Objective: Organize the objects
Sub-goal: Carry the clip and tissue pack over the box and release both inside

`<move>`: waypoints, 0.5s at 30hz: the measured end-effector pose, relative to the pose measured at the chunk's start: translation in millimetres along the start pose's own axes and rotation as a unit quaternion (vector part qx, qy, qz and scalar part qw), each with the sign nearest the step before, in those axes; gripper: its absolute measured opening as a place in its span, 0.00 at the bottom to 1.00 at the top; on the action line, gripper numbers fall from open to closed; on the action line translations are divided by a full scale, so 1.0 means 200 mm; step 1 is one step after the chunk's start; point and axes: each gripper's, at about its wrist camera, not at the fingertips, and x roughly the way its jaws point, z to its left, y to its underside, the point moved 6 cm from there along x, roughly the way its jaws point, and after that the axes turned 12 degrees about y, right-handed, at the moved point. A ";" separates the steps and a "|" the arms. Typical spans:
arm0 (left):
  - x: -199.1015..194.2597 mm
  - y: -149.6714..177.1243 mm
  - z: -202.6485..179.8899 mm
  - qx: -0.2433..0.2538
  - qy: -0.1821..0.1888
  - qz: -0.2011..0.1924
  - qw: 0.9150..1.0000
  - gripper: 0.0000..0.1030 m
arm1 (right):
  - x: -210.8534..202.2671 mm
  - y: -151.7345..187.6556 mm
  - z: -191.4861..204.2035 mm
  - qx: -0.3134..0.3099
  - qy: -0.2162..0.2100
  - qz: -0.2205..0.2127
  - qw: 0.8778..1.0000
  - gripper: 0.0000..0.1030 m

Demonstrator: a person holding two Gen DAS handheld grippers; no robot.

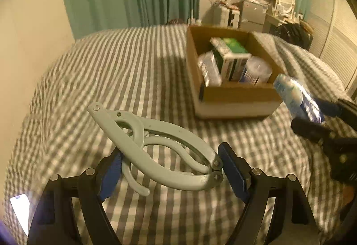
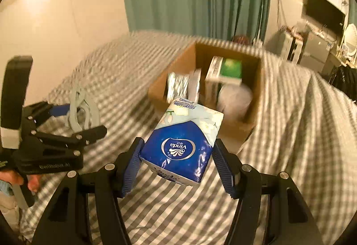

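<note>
Gripping a pale grey folding hanger (image 1: 156, 149) between its blue pads, the left gripper (image 1: 171, 169) holds it above the striped bed cover (image 1: 111, 71), one pad against the hanger's curved arm and the other at its hinged end. The hanger lies slanted across the gap, its far tip pointing up and to the left. In the right wrist view the same gripper (image 2: 73, 121) shows from the side, with the hanger (image 2: 78, 109) between its fingers and a person's hand (image 2: 22, 178) on the handle below.

The right gripper (image 2: 176, 164) clamps a blue and white tissue pack (image 2: 183, 140) marked Vinda, its pads pressed on the pack's two sides. The pack tilts forward, its far end reaching toward the near rim of the cardboard box (image 2: 245, 126). From the left wrist view the pack (image 1: 299, 97) hangs just beside the box's right front corner, not inside it.

The cardboard box (image 1: 234, 93) stands open on the bed cover, well beyond the left gripper. Inside it a white carton with a green top (image 1: 232, 53) stands upright in the middle, a silvery packet (image 1: 208, 68) leans to its left, and a round clear tub (image 1: 256, 71) sits to its right. The contents are blurred and their labels cannot be read.

A lit phone (image 1: 20, 207) lies on the cover at the left edge.
</note>
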 end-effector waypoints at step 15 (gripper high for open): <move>-0.19 -0.87 -0.34 0.063 0.078 -0.129 0.987 0.81 | -0.29 -0.80 -0.33 -0.012 0.065 -0.138 0.988 0.60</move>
